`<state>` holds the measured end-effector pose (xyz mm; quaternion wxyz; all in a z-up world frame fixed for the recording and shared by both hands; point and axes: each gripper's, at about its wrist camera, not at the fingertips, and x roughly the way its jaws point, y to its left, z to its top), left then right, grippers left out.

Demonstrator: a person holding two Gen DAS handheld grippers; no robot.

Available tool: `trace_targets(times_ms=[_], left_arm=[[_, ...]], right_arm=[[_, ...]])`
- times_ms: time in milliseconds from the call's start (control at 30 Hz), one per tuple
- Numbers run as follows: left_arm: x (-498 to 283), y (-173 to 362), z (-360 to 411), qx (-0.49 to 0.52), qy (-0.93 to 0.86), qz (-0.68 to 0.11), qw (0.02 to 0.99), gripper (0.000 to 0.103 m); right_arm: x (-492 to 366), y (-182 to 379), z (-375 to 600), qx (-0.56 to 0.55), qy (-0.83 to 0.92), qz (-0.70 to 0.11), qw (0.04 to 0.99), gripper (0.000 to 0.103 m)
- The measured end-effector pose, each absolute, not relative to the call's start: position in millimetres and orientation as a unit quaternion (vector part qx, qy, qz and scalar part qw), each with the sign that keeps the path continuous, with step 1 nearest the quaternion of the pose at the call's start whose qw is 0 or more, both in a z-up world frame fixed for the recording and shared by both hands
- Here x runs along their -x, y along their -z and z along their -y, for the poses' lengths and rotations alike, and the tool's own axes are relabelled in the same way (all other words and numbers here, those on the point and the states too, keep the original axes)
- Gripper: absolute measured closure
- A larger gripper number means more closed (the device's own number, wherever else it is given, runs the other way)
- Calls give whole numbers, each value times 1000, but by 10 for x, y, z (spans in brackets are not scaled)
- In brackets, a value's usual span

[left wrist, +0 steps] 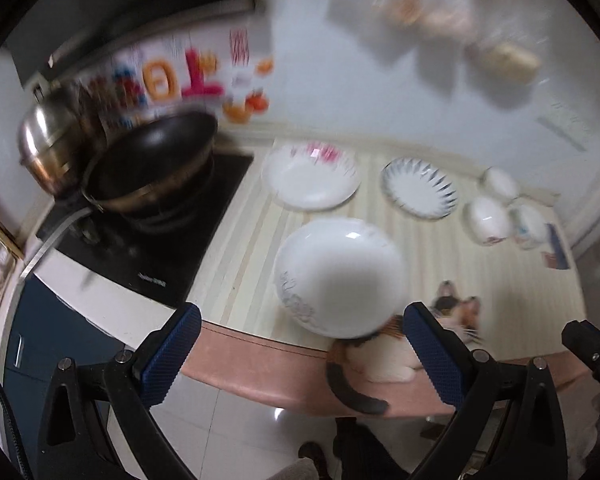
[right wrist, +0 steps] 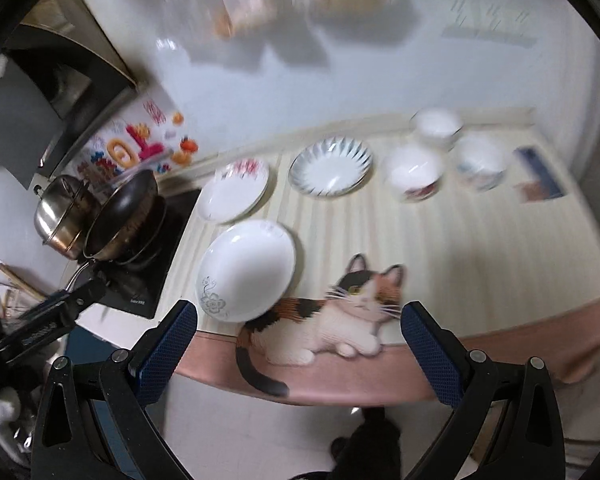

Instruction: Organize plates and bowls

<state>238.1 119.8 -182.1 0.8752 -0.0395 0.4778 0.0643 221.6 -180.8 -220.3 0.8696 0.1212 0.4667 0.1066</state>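
Left gripper [left wrist: 300, 350]: fingers spread, holding nothing.
Right gripper [right wrist: 299, 346]: likewise spread and bare.
Nearest plate [left wrist: 340, 276]: at the counter's front edge; you approach its rim low.
Bowls [right wrist: 414, 172]: back right; you leave them.
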Motion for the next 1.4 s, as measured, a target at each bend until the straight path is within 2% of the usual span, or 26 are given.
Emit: trace_targets(times_ms=[167,267,367,400,467,567,633,733,1033,1400], left_arm=[[-3025,2592,-1391,45,-52,-530,845,0],[-3315,3050,-1548,80,-41,-562,822,2],[-3536,3381,-1656,102,-40,-590,800,3],[-3592,3492,-1683,111,-37,-597,793,8],[-3678,3699,-1733,127,-34,-615,778,10],[-3752,3868,-1758,140,-23,-626,767,33],[-3776,3935,-1774,149,-18,-628,764,55],[-3760,3939,-1755,156,-14,-621,768,61],[-3625,3886,-1534,143,-8,-613,777,61],[-3668,3678,-866,114,46,-593,796,61]], right_arm=[[-3193,3124,1623,-136,-145,-532,823,2],[-3648,3588,1503,-131,-159,-560,802,6],[-4015,4000,1367,-131,-177,-584,781,17],[-4109,4135,1312,-134,-188,-591,773,23],[-4245,4354,1219,-135,-199,-613,753,36],[-4384,4606,1108,-156,-224,-625,731,45],[-4438,4692,1038,-160,-233,-626,727,65],[-4461,4756,956,-166,-239,-629,721,83],[-4428,4653,991,-159,-227,-624,730,84],[-4231,4340,1718,-176,-198,-610,747,84]])
